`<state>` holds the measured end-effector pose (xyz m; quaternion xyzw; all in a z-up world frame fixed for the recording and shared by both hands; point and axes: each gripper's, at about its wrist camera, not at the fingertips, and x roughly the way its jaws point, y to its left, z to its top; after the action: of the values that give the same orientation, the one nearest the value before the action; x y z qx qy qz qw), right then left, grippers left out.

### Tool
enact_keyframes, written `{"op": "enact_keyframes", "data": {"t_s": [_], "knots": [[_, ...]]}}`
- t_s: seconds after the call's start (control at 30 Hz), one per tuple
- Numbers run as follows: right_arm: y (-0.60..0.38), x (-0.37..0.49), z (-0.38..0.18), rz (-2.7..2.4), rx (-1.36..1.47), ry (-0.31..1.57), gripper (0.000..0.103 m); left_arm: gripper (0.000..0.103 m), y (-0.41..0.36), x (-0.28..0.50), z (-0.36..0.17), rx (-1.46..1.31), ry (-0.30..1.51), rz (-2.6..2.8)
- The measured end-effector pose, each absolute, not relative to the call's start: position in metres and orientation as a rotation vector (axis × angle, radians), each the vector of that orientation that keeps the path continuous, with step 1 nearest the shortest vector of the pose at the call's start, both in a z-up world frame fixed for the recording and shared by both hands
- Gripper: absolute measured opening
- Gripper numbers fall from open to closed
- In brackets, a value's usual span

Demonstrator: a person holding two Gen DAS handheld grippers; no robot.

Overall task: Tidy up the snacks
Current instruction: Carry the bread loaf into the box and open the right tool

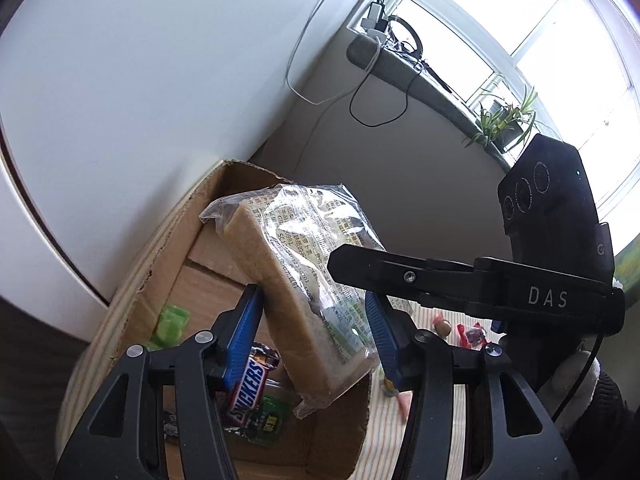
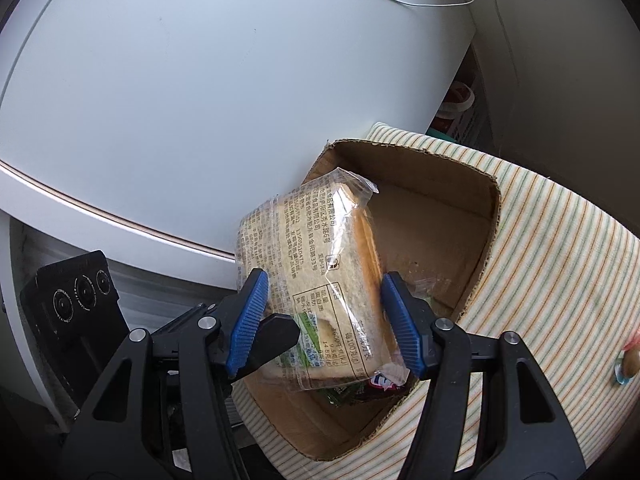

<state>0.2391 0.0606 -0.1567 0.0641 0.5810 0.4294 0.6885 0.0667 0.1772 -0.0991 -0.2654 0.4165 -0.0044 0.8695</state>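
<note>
A wrapped sandwich [image 1: 304, 296] in clear printed plastic hangs tilted over an open cardboard box [image 1: 168, 240]. My left gripper [image 1: 316, 336] and my right gripper [image 2: 324, 320] both close their blue pads on it from crossing directions. In the right wrist view the sandwich [image 2: 316, 264] sits above the box [image 2: 440, 208], and the left gripper's finger shows beside my left pad. A Snickers bar [image 1: 250, 392], a green packet [image 1: 170, 324] and a dark green pack [image 1: 268, 420] lie in the box.
The box stands on a striped cloth [image 2: 560, 264] against a white appliance [image 2: 200, 100]. Loose wrapped candies [image 1: 468, 332] lie on the cloth to the right, one also in the right wrist view [image 2: 628, 360]. A windowsill with plants [image 1: 504, 120] and cables is behind.
</note>
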Motion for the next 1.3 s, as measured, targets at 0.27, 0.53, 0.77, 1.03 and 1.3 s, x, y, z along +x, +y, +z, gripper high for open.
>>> {"op": "enact_keyframes", "data": {"t_s": [0.27,0.53,0.77,1.03,1.3], "knots": [[0.066,0.237,-0.161,0.965,0.128,1.321,0.063,0.051,0.188,0.073,-0.109,-0.563,0.889,0.022],[0.069,0.238,-0.164,0.939,0.108,1.324,0.063,0.051,0.19,0.078,-0.115,-0.549,0.902,0.033],[0.065,0.236,-0.16,0.928,0.096,1.312,0.064,0.051,0.183,0.075,-0.111,-0.514,0.901,0.039],[0.049,0.234,-0.148,0.907,0.091,1.276,0.064,0.051,0.176,0.07,-0.104,-0.489,0.893,0.03],[0.011,0.231,-0.129,0.836,0.063,1.206,0.065,0.051,0.154,0.06,-0.089,-0.443,0.865,0.001]]}}
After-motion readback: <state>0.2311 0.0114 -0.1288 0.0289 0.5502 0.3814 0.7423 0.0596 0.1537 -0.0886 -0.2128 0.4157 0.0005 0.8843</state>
